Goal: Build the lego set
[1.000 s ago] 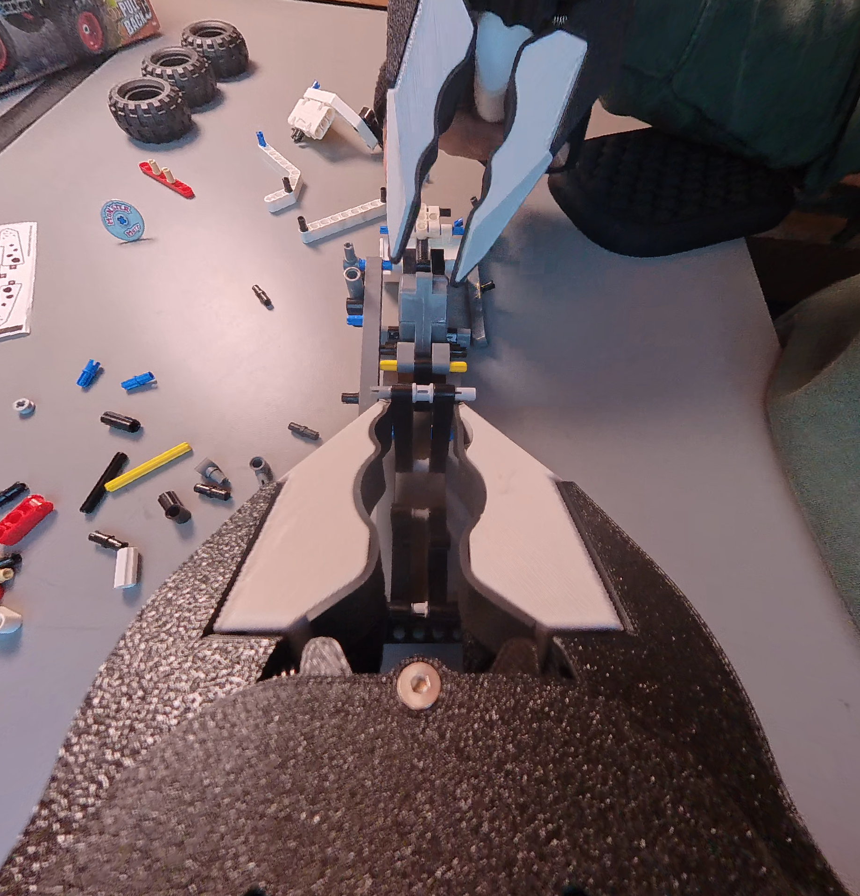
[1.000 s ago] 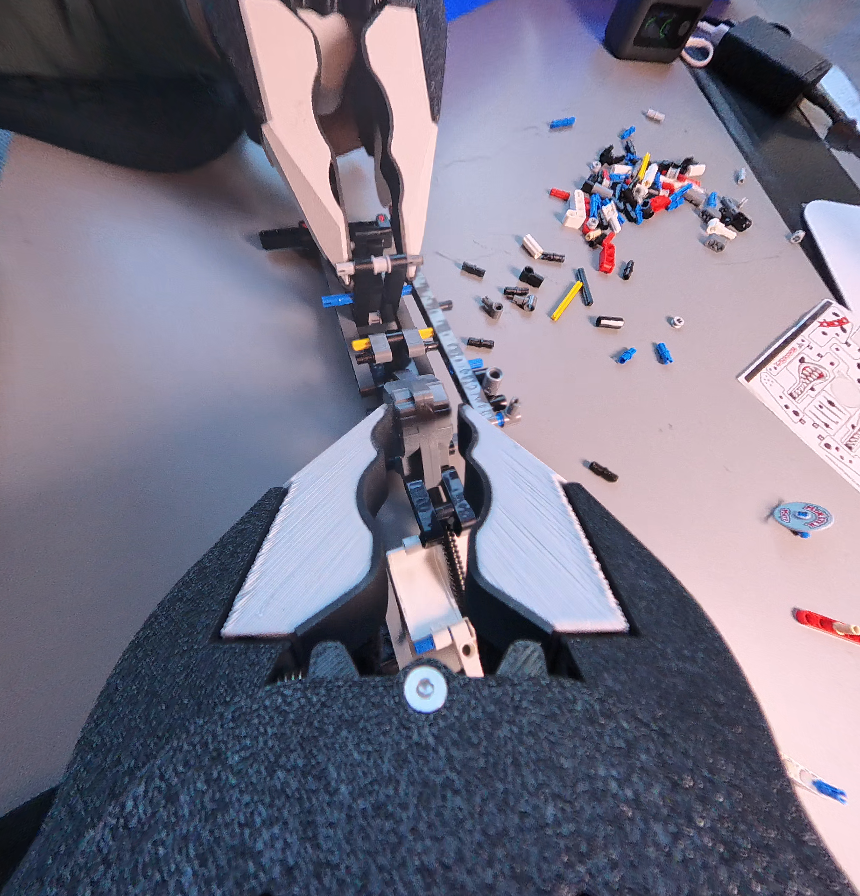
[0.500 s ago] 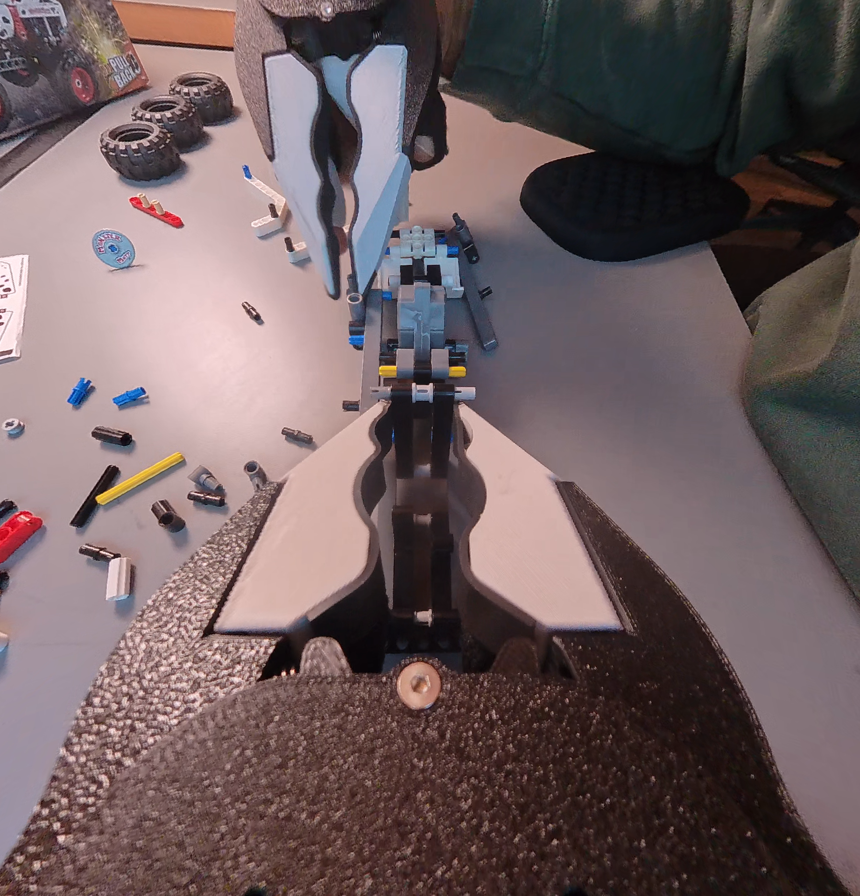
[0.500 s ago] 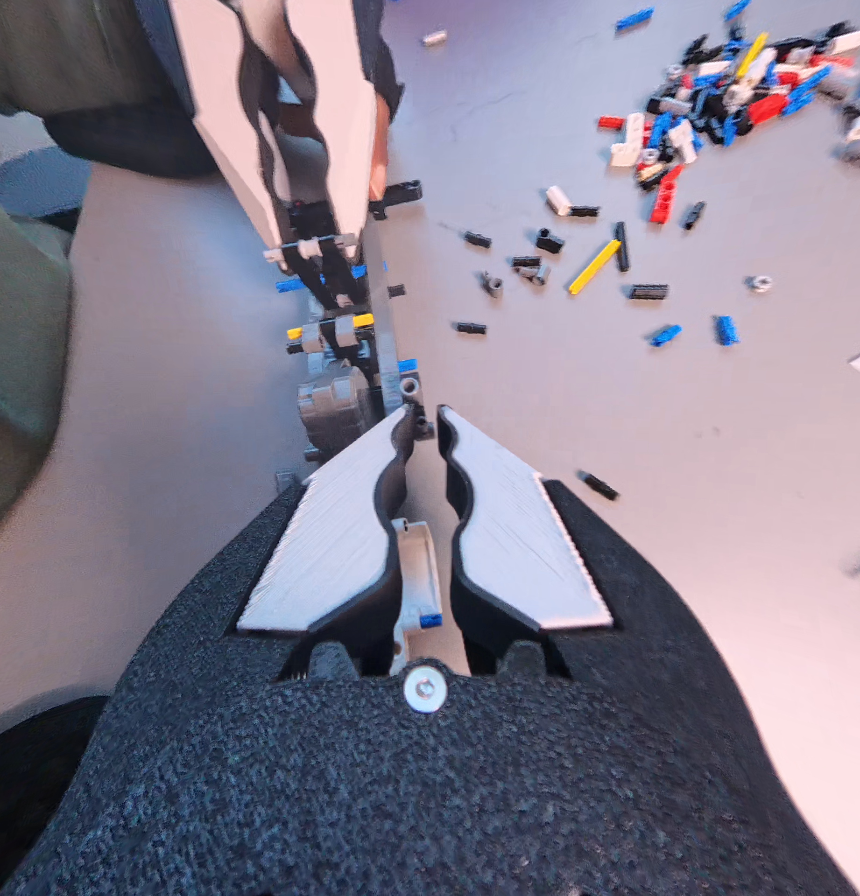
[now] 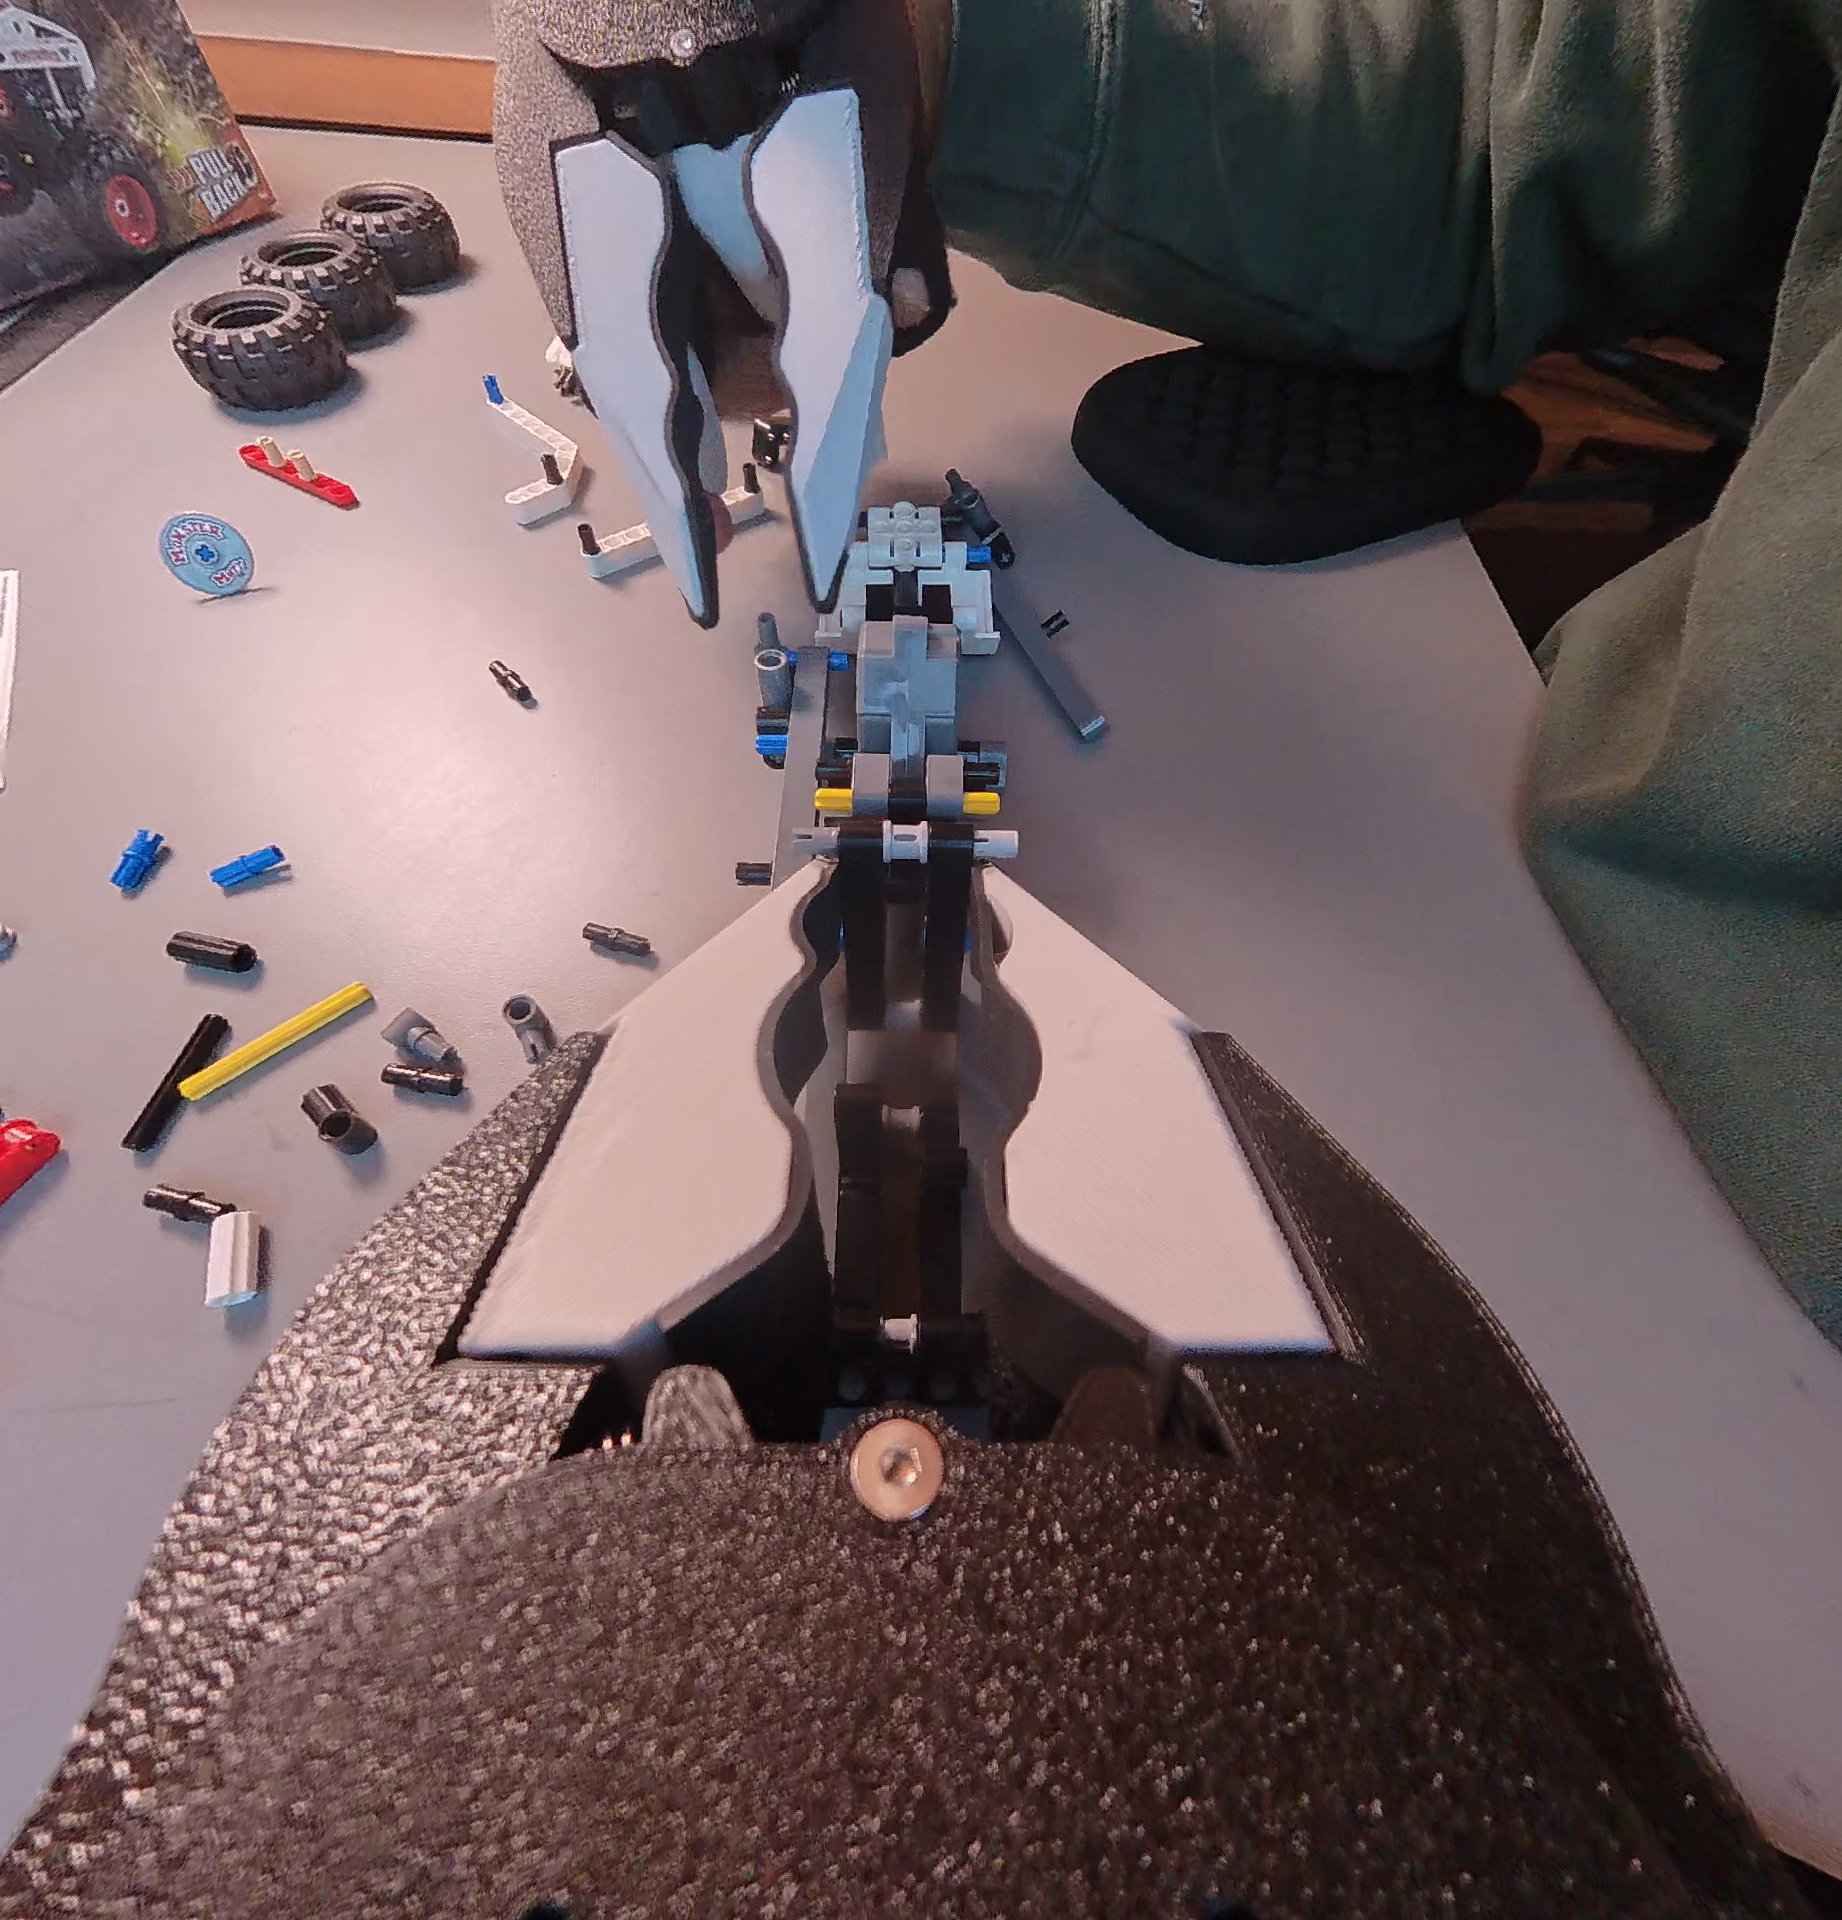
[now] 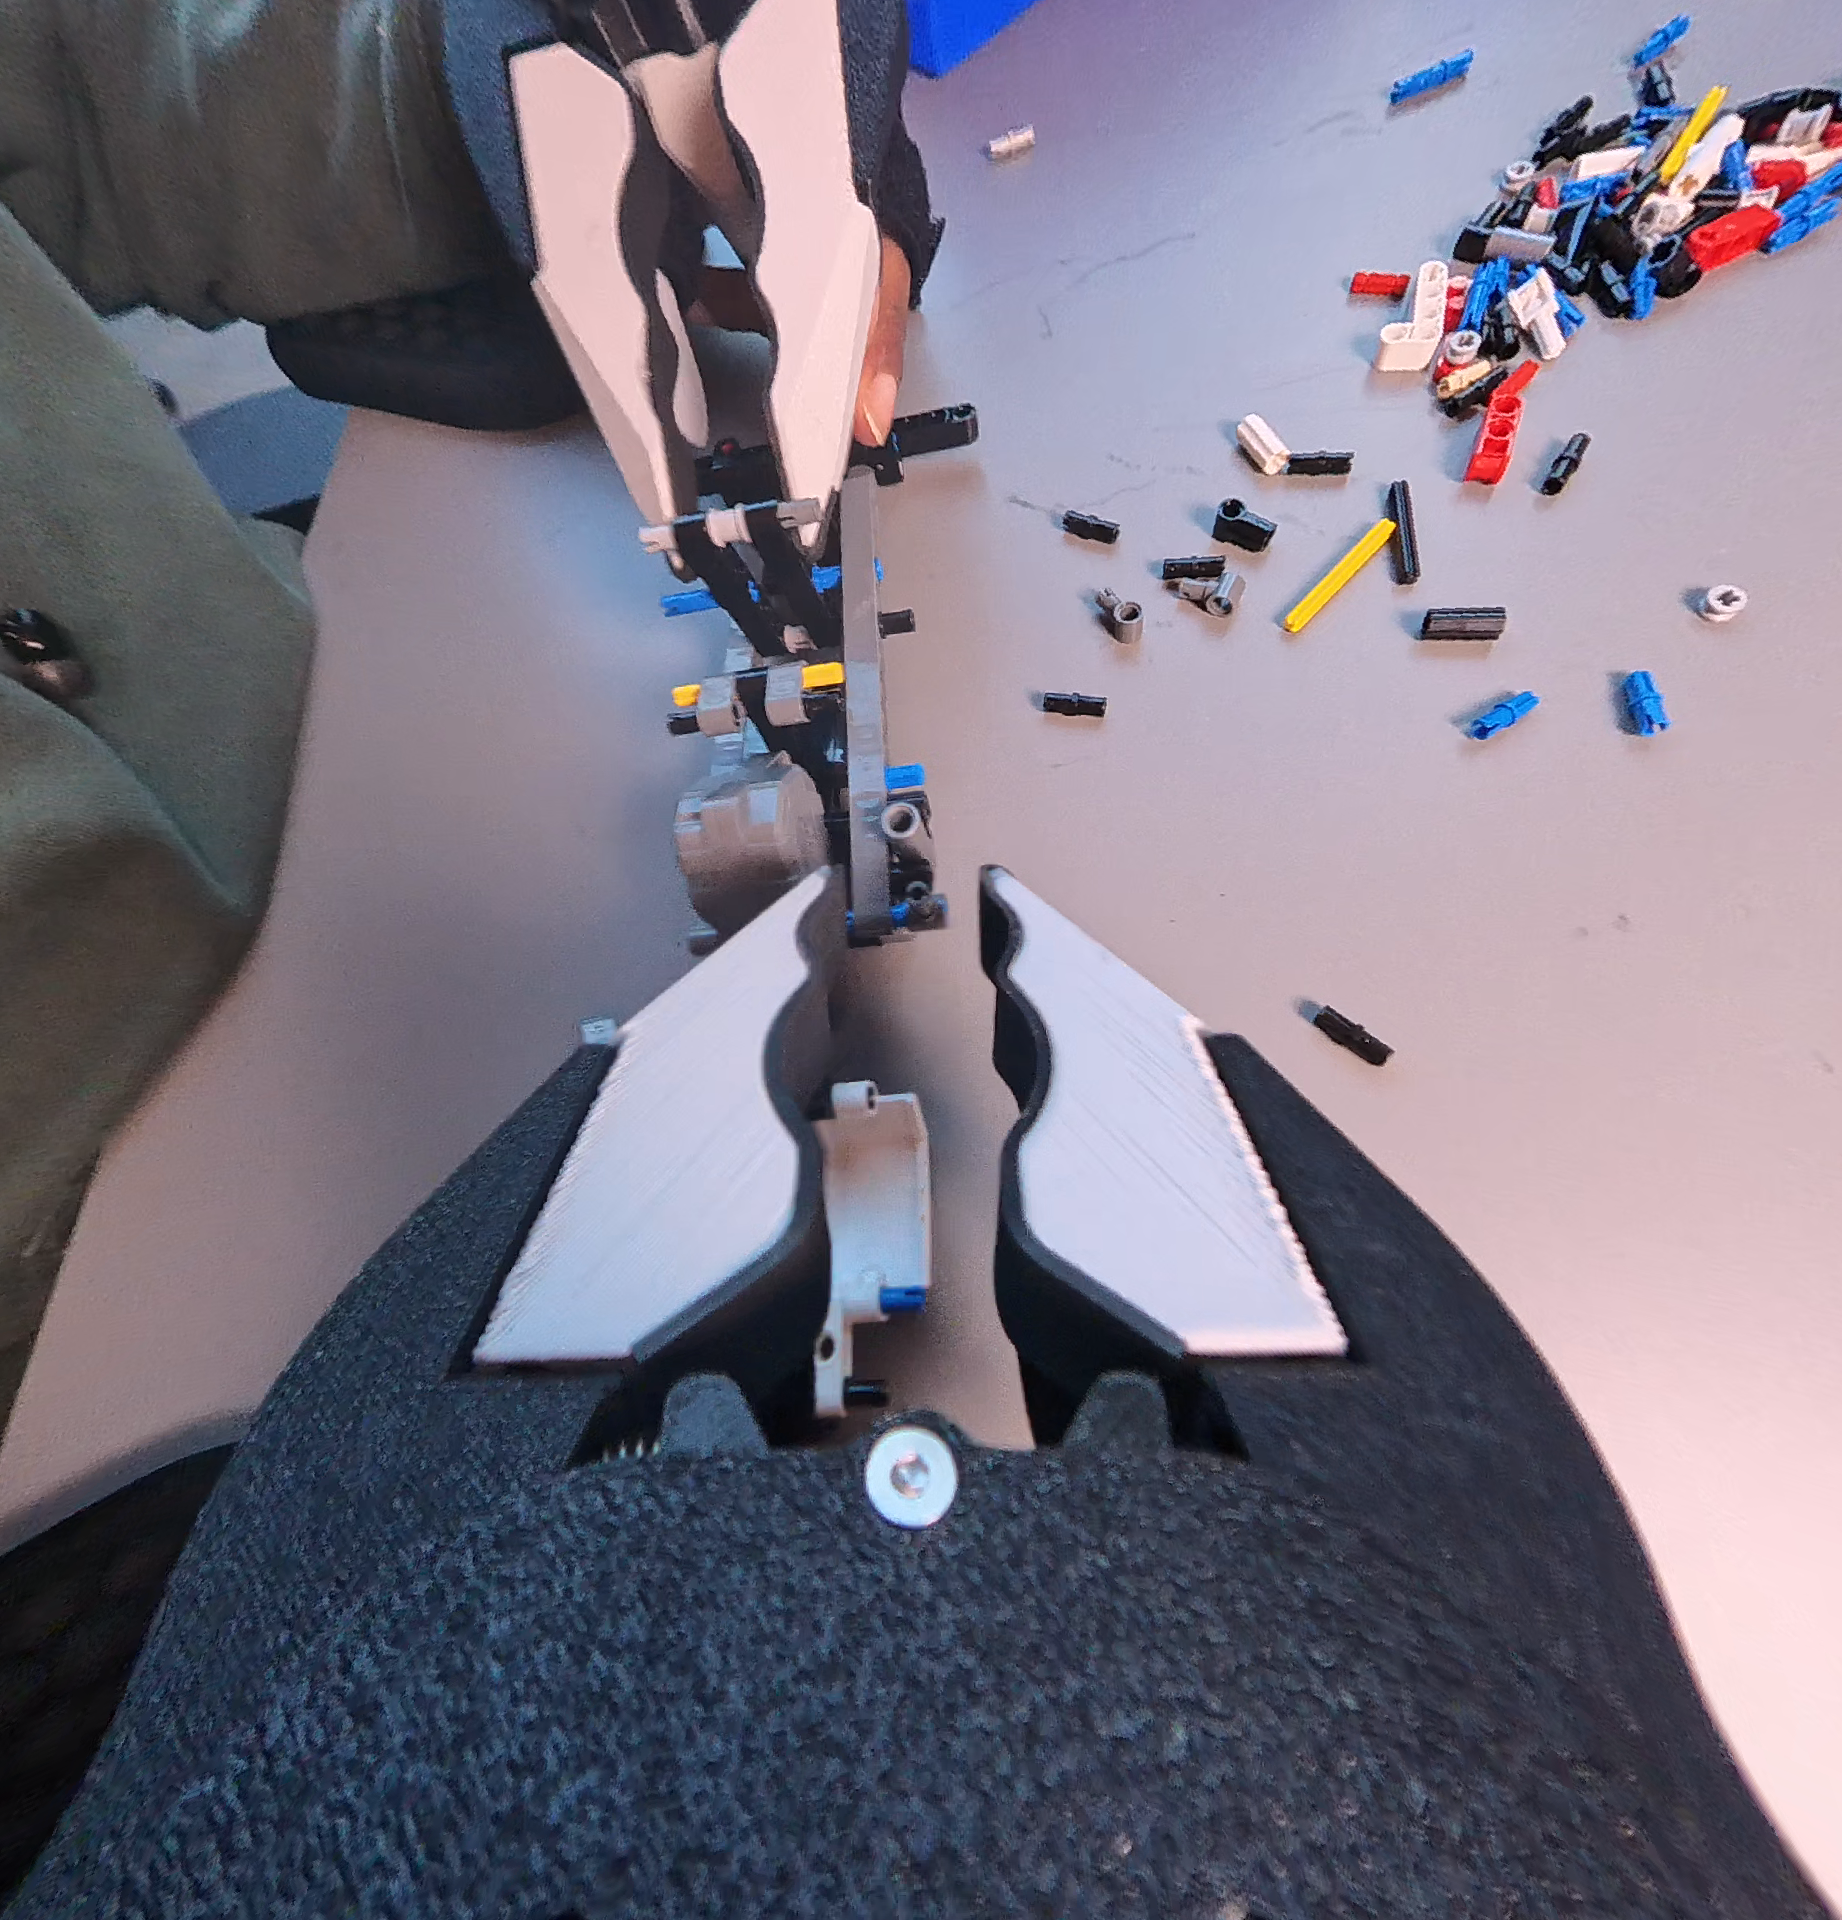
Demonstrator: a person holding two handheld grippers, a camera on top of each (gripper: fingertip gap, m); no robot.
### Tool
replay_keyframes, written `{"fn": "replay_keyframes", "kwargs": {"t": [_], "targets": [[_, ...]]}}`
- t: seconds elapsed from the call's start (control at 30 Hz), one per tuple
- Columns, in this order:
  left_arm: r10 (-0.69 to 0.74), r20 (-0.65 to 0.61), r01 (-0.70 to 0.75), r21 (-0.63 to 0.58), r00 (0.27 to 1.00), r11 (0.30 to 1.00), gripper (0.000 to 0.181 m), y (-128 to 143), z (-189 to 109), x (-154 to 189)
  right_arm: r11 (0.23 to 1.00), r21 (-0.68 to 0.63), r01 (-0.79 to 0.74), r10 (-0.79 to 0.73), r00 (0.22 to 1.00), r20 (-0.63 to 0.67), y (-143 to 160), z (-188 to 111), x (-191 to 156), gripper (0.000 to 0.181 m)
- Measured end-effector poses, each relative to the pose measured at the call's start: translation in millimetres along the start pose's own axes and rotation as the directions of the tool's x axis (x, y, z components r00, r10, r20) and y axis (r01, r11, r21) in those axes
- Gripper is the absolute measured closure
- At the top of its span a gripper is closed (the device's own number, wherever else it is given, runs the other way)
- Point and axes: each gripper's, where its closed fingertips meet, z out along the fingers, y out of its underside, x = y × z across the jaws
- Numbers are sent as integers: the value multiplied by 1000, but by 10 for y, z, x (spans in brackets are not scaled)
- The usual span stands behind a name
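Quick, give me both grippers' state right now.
Left gripper: shut on the lego chassis, gripping its black beams.
Right gripper: open, holding nothing, beside the chassis end.

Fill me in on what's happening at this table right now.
A person is building a Lego vehicle with a handheld tool in each hand. The left tool is shut on the black end of the half-built chassis, holding it on the grey table. The right tool hangs open beside the chassis's other end, gripping nothing. Loose pieces lie piled and scattered to one side, and three tyres sit unused by the box.
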Motion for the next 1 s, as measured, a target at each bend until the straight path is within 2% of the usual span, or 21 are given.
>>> {"fn": "replay_keyframes", "kwargs": {"t": [0.1, 0.17, 0.27, 0.33, 0.4, 0.43, 0.5, 1.0], "targets": [[-1, 1, 1, 2, 1000, 1000, 158, -2, -1, -2, 1000, 18, -4, 3, 999, 42, -32, -81, -143, 124], [0, 3, -1, 2, 1000, 1000, 158, -3, 2, -5, 999, -8, 35, -35, 999, 40, -28, -35, -237, 102], [2, 1, -2, 6, 1000, 1000, 158, -16, 15, -8, 990, -85, 114, -116, 993, -15, 15, 171, -229, 88], [9, -2, -9, 8, 1000, 1000, 158, -26, 27, -11, 980, -127, 151, -153, 988, -12, 49, 278, -238, 90], [16, -3, -16, 8, 1000, 1000, 158, -32, 39, -18, 976, -145, 164, -167, 986, -7, 63, 328, -236, 106], [19, -2, -19, 7, 1000, 1000, 158, -33, 43, -21, 971, -170, 167, -173, 985, -19, 103, 335, -204, 120], [24, 0, -24, 5, 1000, 1000, 157, -31, 42, -24, 965, -196, 177, -187, 982, -34, 161, 328, -171, 128], [36, 29, -35, -36, 999, 999, 157, 9, 25, -48, 958, -218, 187, -204, 977, -60, 175, 292, -151, 129]]}}
